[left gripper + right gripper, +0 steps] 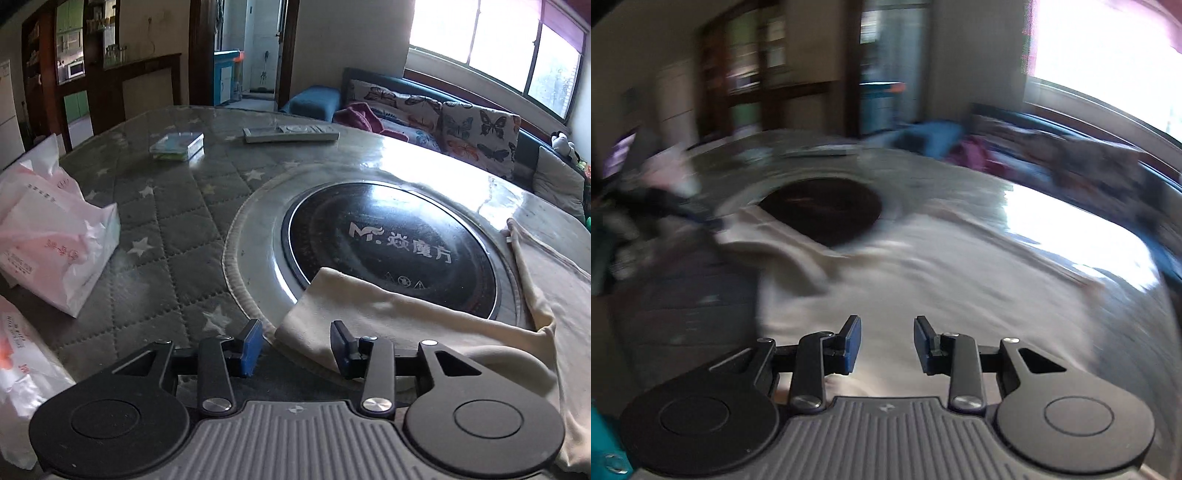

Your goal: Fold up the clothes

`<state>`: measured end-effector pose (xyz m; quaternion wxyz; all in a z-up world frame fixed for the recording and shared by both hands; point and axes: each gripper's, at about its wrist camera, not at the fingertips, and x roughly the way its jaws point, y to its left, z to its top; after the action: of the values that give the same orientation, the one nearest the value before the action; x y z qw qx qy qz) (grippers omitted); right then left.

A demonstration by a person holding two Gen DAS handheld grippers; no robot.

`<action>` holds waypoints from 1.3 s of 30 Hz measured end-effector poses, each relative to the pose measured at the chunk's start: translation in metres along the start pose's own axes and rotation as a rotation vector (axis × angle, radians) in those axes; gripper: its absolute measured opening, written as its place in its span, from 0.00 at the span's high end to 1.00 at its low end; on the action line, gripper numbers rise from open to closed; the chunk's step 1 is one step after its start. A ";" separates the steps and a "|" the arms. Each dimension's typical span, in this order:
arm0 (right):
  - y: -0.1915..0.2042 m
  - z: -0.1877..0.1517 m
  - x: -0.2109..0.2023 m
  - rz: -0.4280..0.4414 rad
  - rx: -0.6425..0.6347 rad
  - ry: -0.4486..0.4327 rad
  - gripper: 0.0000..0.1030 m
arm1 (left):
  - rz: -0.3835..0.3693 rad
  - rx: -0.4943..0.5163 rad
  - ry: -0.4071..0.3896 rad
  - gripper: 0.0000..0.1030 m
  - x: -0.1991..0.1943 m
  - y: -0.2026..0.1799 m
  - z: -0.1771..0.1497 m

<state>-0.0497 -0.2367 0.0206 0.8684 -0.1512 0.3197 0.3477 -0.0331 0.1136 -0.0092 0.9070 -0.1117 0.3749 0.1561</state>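
Observation:
A cream garment point(406, 314) lies spread on the round table, and one sleeve reaches left across the rim of a black inset cooktop point(391, 243). My left gripper point(297, 345) hovers over the end of that sleeve, open, and its blue pads point(251, 343) press on nothing. The right wrist view is smeared by motion. There the same garment point(923, 266) fills the middle, and my right gripper point(886, 343) stands open above it with nothing between its pads. The dark shape at the left edge point(665, 206) is too blurred to identify.
A grey quilted cover with stars point(166, 229) lies over the table's left side. Pink-and-white plastic bags point(48, 243) sit at the left edge. A small box point(177, 147) and a remote control point(291, 133) lie at the far side. A sofa with butterfly cushions point(476, 133) stands behind.

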 end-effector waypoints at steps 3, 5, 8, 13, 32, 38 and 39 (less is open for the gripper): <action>0.032 0.010 0.021 0.080 -0.082 0.022 0.70 | -0.009 0.007 -0.005 0.77 0.004 0.000 0.001; 0.050 0.012 0.036 0.114 -0.134 0.034 0.71 | -0.016 0.006 -0.008 0.88 0.005 0.002 0.003; 0.068 0.012 0.053 0.136 -0.175 0.057 0.71 | -0.031 0.009 -0.019 0.95 0.004 0.004 0.007; 0.076 0.008 0.069 0.108 -0.176 0.090 0.84 | -0.055 0.040 -0.084 0.96 -0.008 -0.001 0.023; 0.073 0.012 0.058 0.154 -0.163 0.025 0.75 | -0.078 0.107 -0.220 0.96 -0.028 -0.027 0.064; 0.076 0.008 0.077 0.162 -0.137 0.063 0.96 | -0.090 0.128 -0.240 0.96 -0.028 -0.035 0.075; 0.076 0.009 0.077 0.167 -0.127 0.062 0.98 | -0.090 0.138 -0.247 0.96 -0.029 -0.037 0.076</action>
<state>-0.0562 -0.1394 -0.0269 0.8148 -0.1894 0.3350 0.4335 0.0105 0.0977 0.0677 0.9578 -0.0457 0.2648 0.1015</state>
